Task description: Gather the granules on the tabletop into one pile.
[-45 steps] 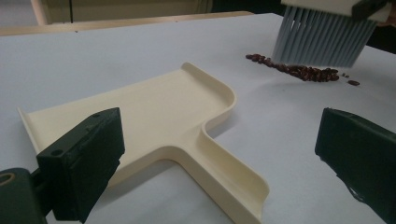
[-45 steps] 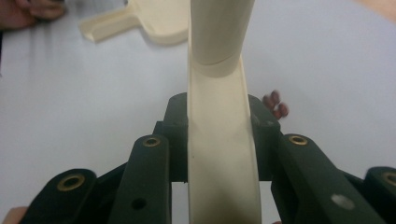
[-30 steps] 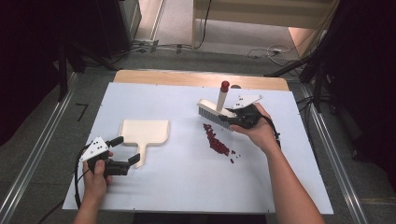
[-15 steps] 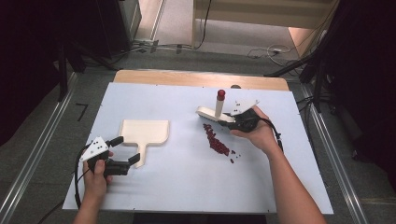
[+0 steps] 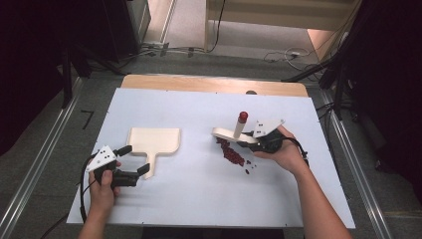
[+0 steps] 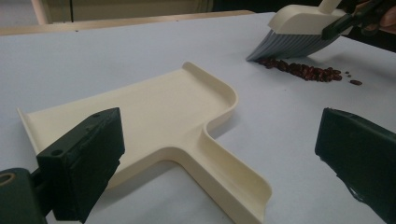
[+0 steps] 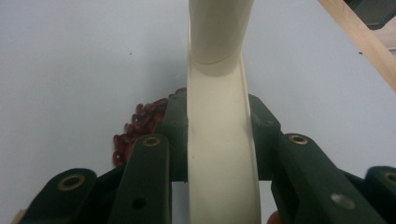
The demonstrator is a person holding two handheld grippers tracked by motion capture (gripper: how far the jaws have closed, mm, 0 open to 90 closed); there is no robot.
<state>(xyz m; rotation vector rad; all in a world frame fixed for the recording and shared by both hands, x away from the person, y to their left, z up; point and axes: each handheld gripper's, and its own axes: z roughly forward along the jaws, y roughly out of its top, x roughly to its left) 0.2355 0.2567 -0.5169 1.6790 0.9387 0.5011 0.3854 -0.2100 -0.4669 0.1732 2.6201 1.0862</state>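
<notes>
Cream plastic brush point(image 5: 226, 133), grey-bristled, sits clamped in the right gripper point(image 5: 259, 142) over glossy dark red beans point(image 5: 232, 152). Smooth cream dustpan point(image 5: 153, 142) lies flat; the left gripper point(image 5: 130, 161) gapes wide around its handle, not touching.

A robotics recording lab rather than a home: a white work board point(image 5: 199, 199) on a wooden table point(image 5: 214, 83), flanked by metal floor rails point(image 5: 47, 149), with loose cables point(image 5: 278, 55) beyond it and black curtains point(image 5: 35, 59) on both sides.
</notes>
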